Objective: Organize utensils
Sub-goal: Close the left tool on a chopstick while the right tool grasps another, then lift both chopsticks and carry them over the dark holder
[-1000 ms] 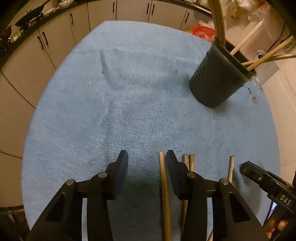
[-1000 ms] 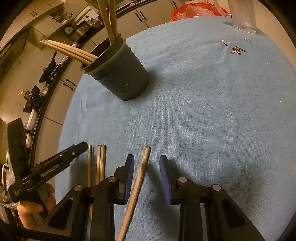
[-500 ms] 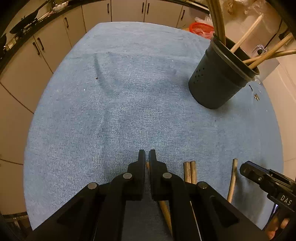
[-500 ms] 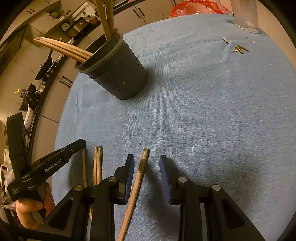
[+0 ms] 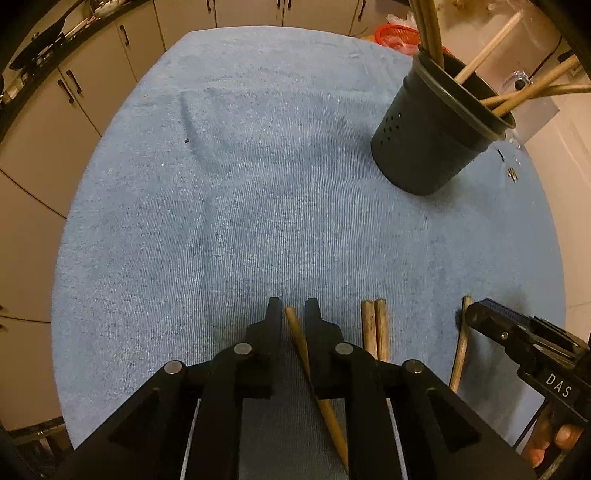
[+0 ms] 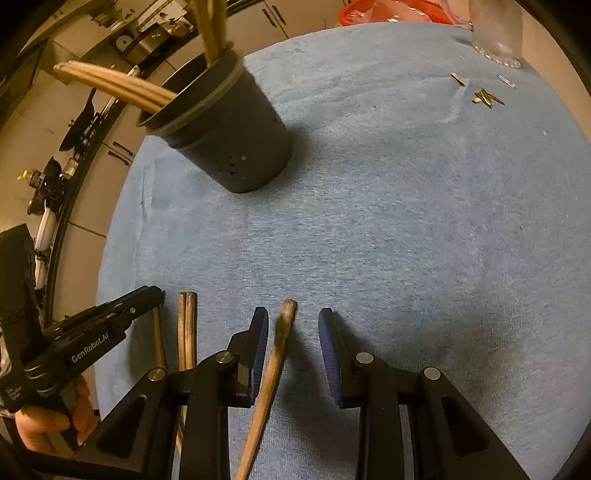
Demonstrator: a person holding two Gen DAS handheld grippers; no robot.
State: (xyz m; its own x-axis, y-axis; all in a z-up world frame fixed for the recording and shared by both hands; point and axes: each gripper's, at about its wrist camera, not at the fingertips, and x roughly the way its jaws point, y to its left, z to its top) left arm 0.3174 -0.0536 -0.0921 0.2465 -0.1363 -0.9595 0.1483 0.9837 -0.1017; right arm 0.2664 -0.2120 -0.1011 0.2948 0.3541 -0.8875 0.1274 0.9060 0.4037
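A dark perforated utensil cup [image 5: 428, 147] stands on the blue towel [image 5: 240, 203] at the far right, with several wooden utensils in it; it also shows in the right wrist view [image 6: 236, 144]. My left gripper [image 5: 293, 314] has its jaws narrowly apart around a wooden stick [image 5: 301, 347] lying on the towel; whether they press on it is unclear. A pair of sticks [image 5: 376, 332] lies to its right. My right gripper [image 6: 290, 328] is open, straddling another wooden stick [image 6: 275, 365]. The left gripper also shows in the right wrist view [image 6: 147, 299].
Small metal bits [image 6: 484, 96] lie on the towel at the far right, by a clear glass [image 6: 495, 33]. A red basket [image 5: 399, 35] sits beyond the cup. Cabinets [image 5: 74, 74] run along the left beyond the table edge.
The left gripper shut, shifted left, then parted slightly with a stick between its jaws. The right gripper stayed open around its stick and moved slightly toward the cup.
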